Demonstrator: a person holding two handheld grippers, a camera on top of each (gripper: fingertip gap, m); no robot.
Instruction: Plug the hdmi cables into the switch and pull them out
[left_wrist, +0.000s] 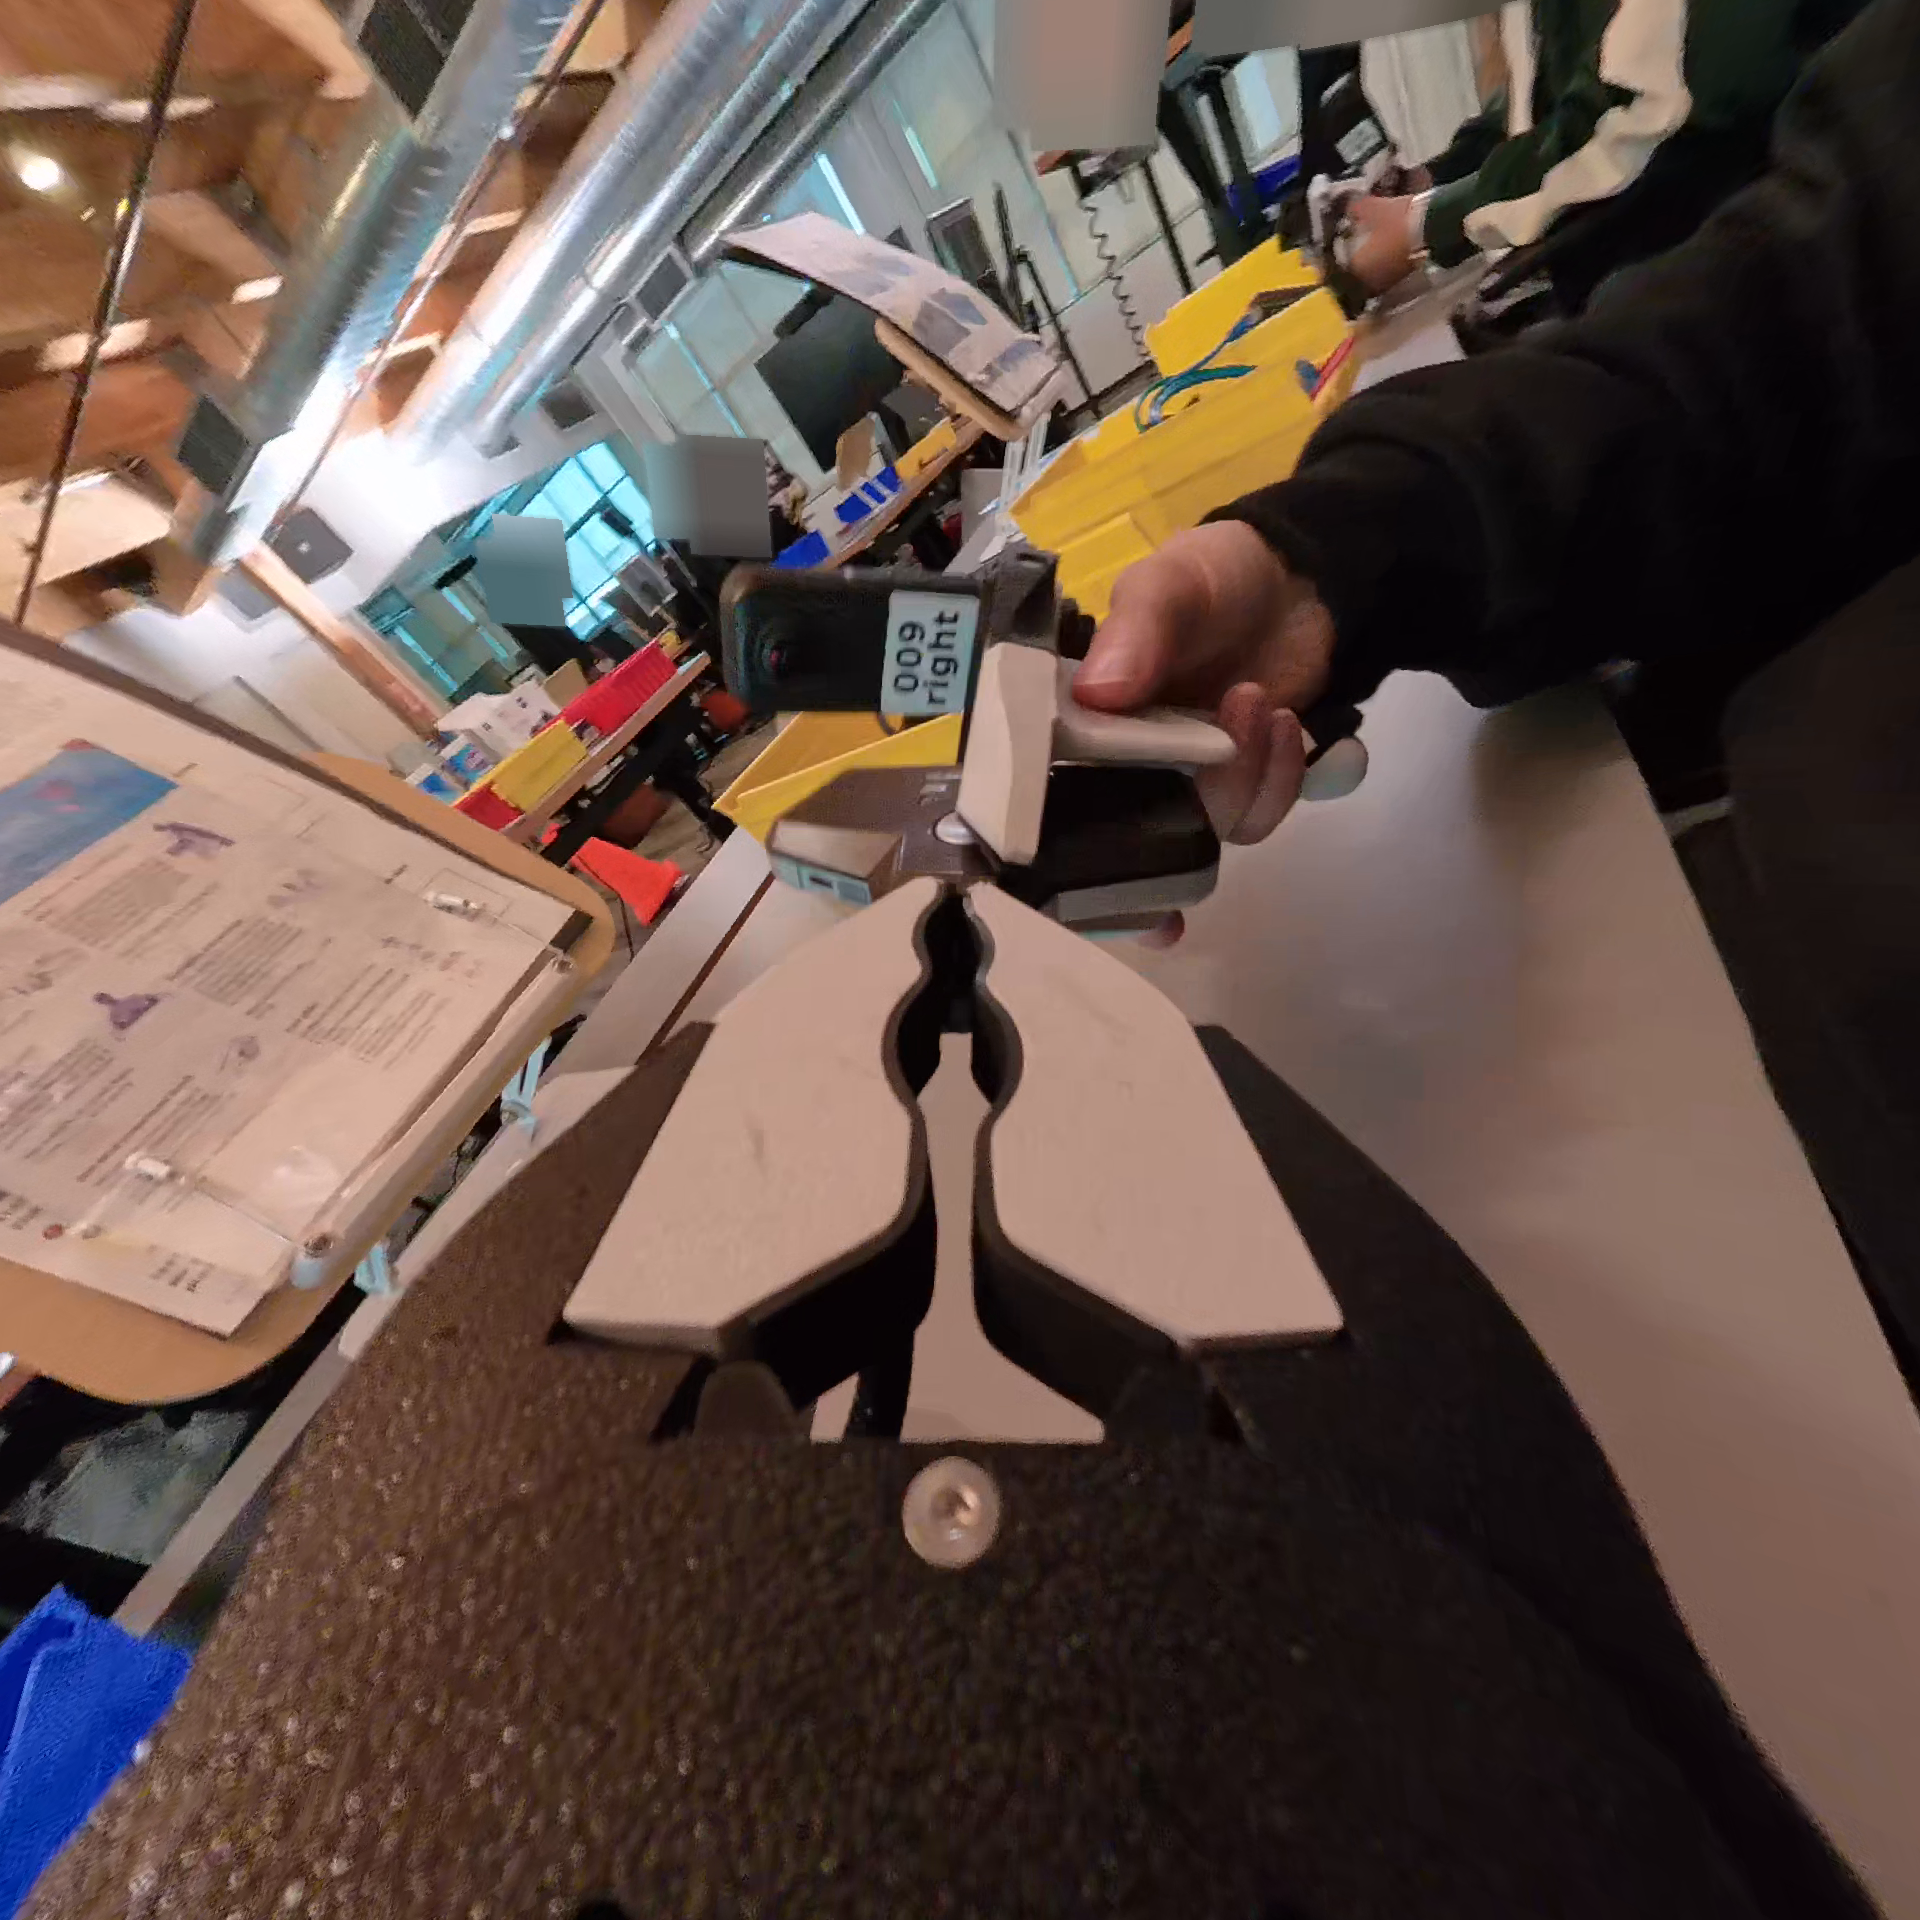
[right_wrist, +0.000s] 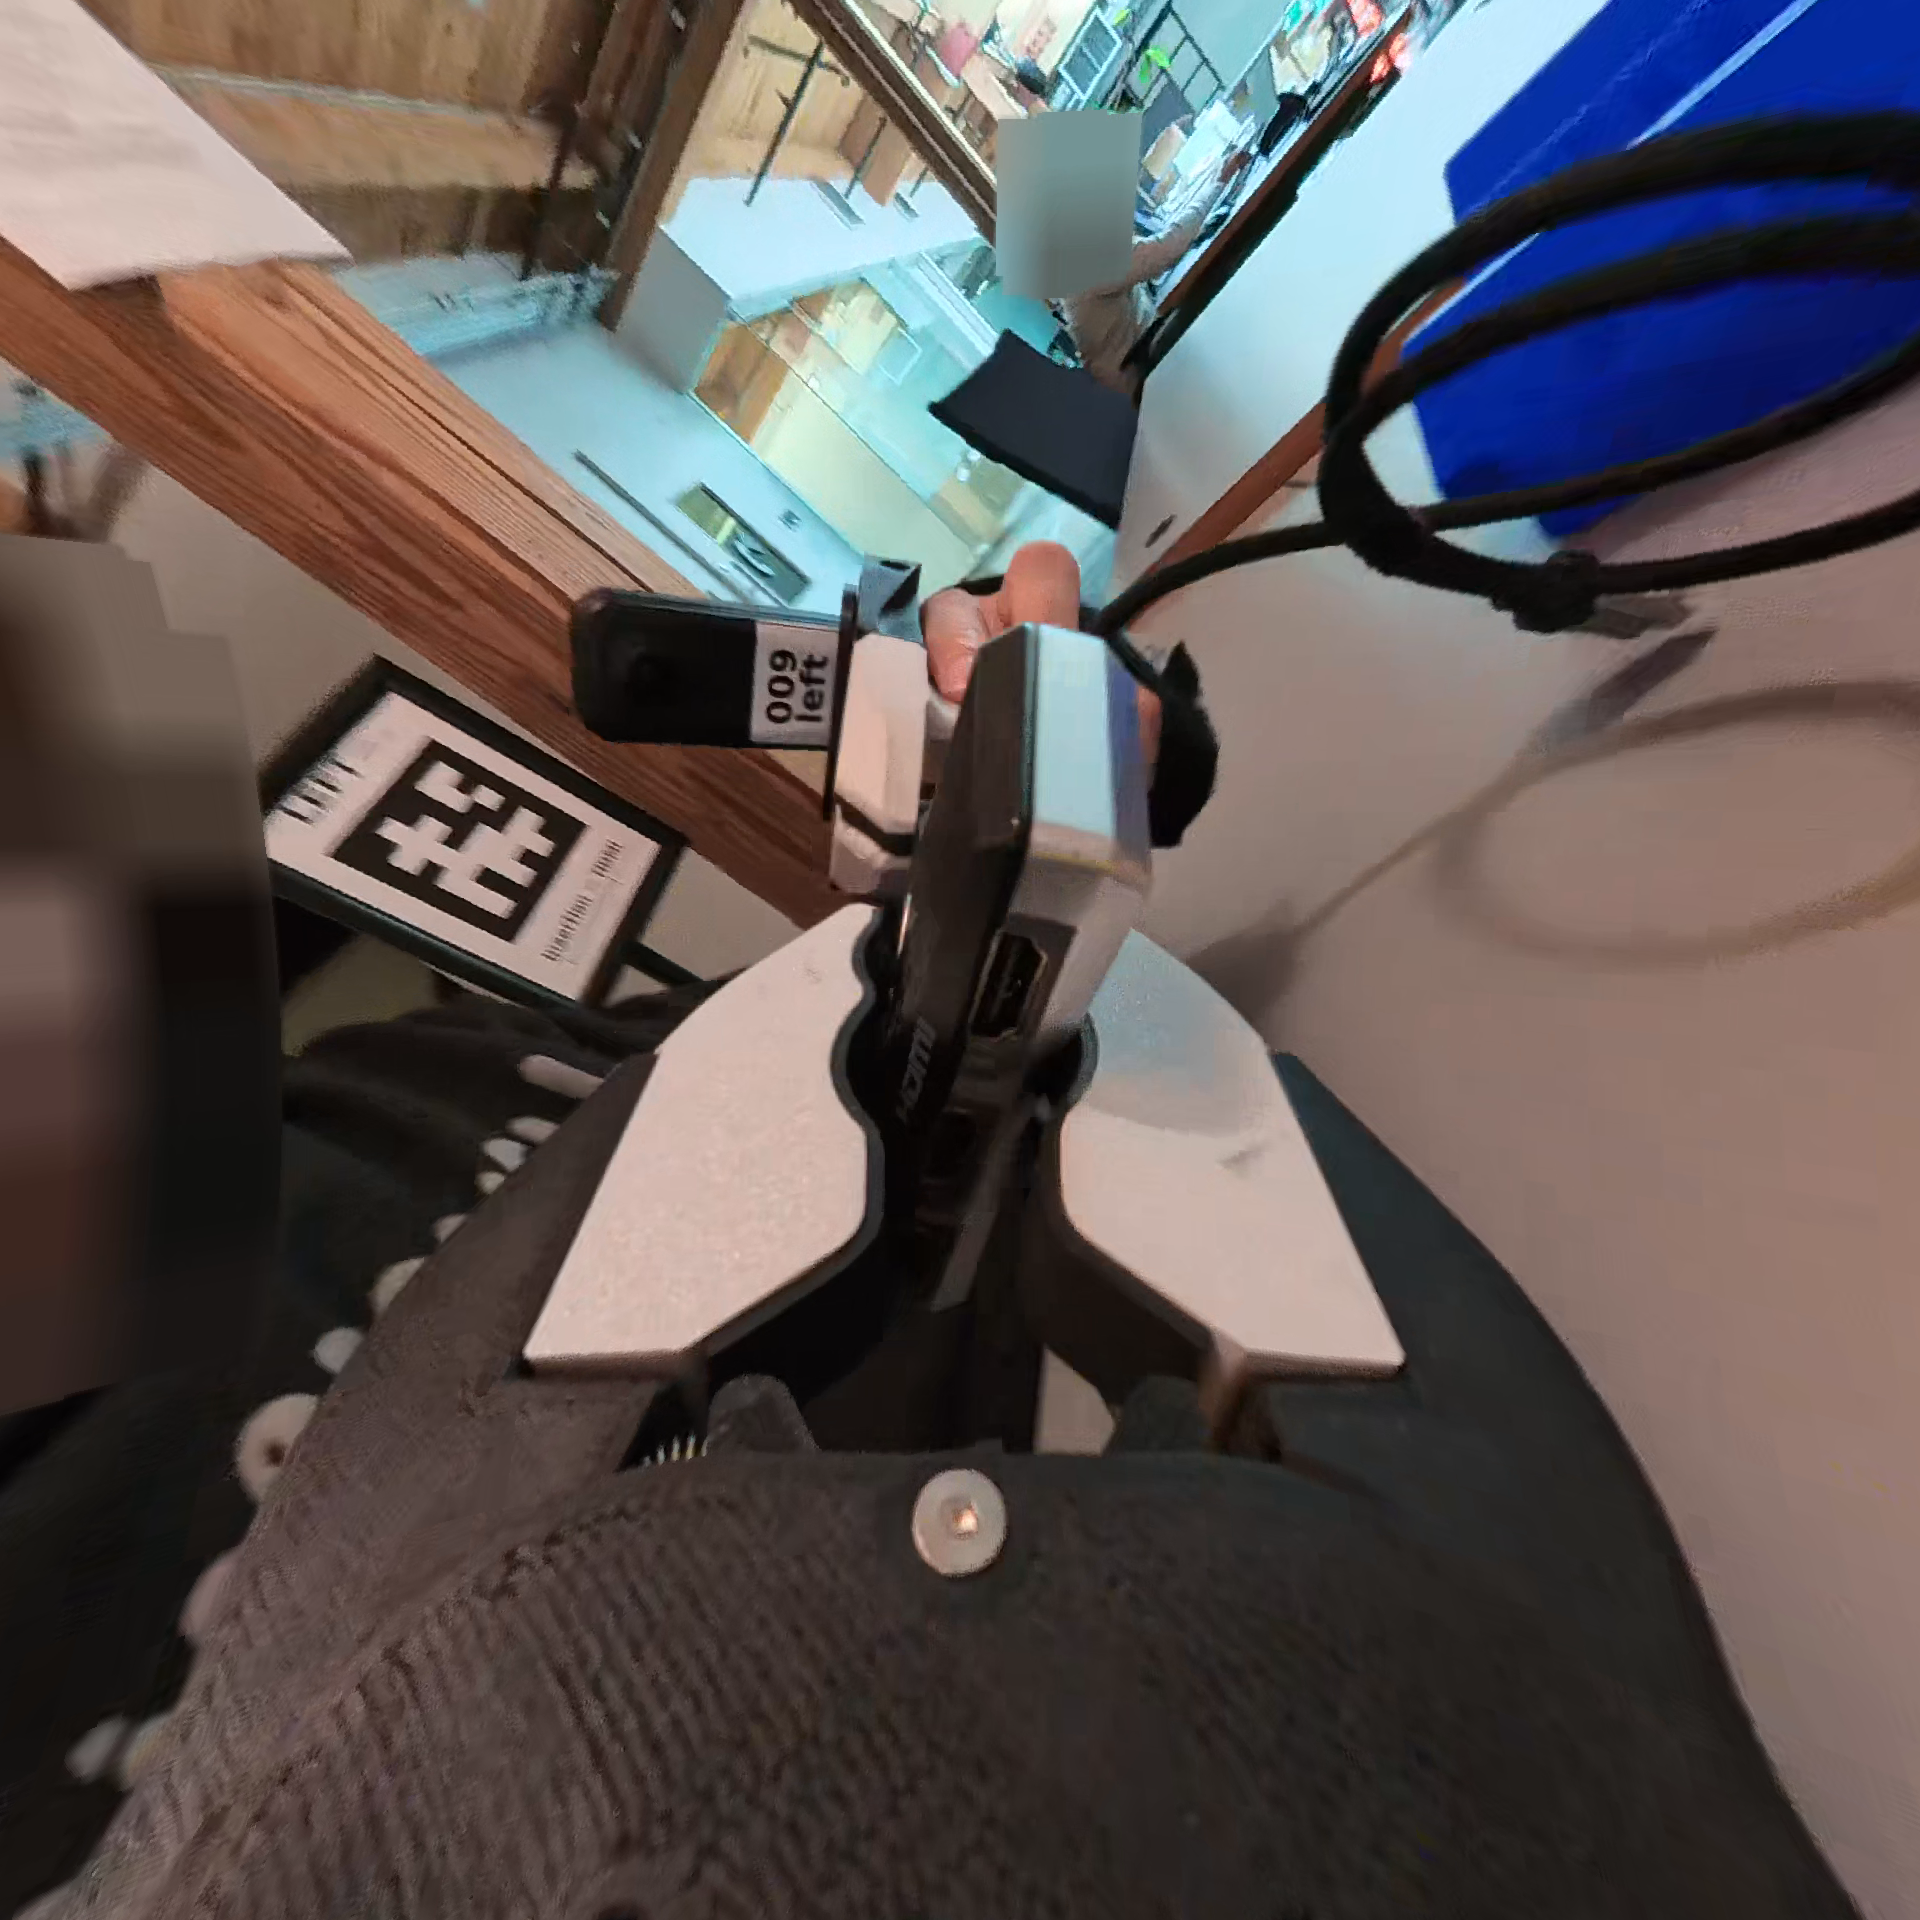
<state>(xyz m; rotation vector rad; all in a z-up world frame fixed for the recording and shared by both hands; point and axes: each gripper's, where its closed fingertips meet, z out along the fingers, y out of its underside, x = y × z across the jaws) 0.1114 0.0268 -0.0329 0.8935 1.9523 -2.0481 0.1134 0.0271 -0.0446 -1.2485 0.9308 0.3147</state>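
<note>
The right gripper (right_wrist: 961, 1049) clamps the switch (right_wrist: 1023, 831) in mid-air while the left gripper (left_wrist: 951, 925), jaws nearly shut, pinches something dark (plug likely), so seating or withdrawing it needs straight travel along the port (right_wrist: 1003, 982)

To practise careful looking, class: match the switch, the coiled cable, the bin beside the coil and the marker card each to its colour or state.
Things:
1 switch
2 coiled cable
3 bin
4 marker card

Descriptions:
A blue
B black and white, in a dark frame
C clamped in the right gripper
D black, looped

Pairs: 1-C; 2-D; 3-A; 4-B
</note>
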